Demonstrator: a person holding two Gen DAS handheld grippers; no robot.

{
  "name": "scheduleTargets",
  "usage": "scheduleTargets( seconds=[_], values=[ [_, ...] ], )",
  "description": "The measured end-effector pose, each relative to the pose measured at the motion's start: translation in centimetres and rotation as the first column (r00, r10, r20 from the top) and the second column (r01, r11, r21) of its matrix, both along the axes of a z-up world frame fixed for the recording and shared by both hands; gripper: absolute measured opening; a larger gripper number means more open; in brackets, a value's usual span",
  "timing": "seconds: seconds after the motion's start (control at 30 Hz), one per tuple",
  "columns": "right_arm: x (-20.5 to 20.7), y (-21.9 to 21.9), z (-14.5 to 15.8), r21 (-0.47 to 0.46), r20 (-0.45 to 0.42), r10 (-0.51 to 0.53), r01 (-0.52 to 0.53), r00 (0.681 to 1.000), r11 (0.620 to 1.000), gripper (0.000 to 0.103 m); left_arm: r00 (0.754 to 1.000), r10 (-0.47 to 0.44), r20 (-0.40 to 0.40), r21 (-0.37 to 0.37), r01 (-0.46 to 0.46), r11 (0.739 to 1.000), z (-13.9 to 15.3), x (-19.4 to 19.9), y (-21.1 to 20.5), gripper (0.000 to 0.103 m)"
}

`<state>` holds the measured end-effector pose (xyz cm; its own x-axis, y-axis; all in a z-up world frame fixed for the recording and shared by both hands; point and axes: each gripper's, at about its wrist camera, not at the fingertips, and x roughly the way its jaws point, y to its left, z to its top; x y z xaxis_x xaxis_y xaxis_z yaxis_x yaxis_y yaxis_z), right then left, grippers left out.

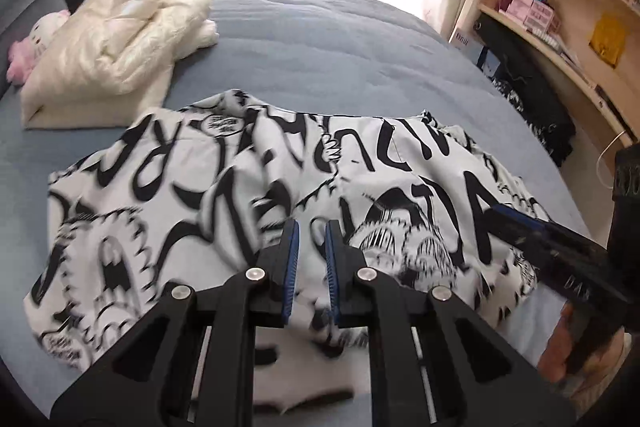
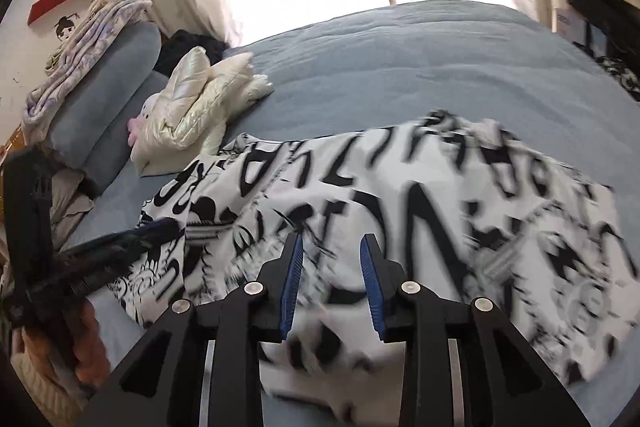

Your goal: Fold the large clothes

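While both jaws stand spread, the garment (image 1: 224, 187) shows black lettering (blurred, unreadable).

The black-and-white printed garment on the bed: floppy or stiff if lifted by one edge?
The printed garment looks floppy: it lies in soft creases on the blue bedspread. Lifted by one edge, it would probably drape and drag rather than hold shape.
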<state>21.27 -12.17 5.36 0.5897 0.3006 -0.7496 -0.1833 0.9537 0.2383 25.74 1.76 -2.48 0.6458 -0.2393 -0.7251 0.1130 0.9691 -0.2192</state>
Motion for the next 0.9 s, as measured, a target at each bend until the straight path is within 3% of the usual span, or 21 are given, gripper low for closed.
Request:
scheduleTargets(
  seconds=[0.13,0.3,0.43,0.63,0.8,0.9],
  values=[
    [3.8,2.0,-2.3,0.008,-0.012,-0.012,0.012,1.0,1.0,0.03,0.999,0.038,-0.02,0.017,-0.038,0.999,-2.6,3.5,-1.6,0.01],
    [7.9,0.5,-5.7,-0.128,0.002,-0.122,0.121,0.993,0.984,0.03,0.986,0.152,-0.073,0.071,-0.147,0.987,-6.2,8.0,-0.9,0.009],
    [7.8,-3.7,-7.3,-0.07,-0.027,-0.186,0.183,0.982,0.981,0.028,0.985,0.147,-0.086,0.003,-0.148,0.989,-8.3,8.2,1.2,0.007],
    [6.3,-6.2,-6.0,-0.016,-0.039,-0.219,0.218,0.975,0.976,0.028,0.99,0.117,-0.073,-0.106,-0.124,0.987,-7.7,7.0,2.9,0.007],
    [4.9,-2.8,-4.1,0.054,-0.015,-0.128,0.128,0.992,0.99,0.03,0.996,0.088,-0.018,-0.093,-0.089,0.992,-5.2,4.9,0.4,0.008],
    [4.2,0.2,-4.3,0.015,-0.003,-0.068,0.068,0.998,0.998,0.034,0.999,0.043,-0.002,-0.038,-0.043,0.998,-5.0,3.4,-2.3,0.008]
  ],
)
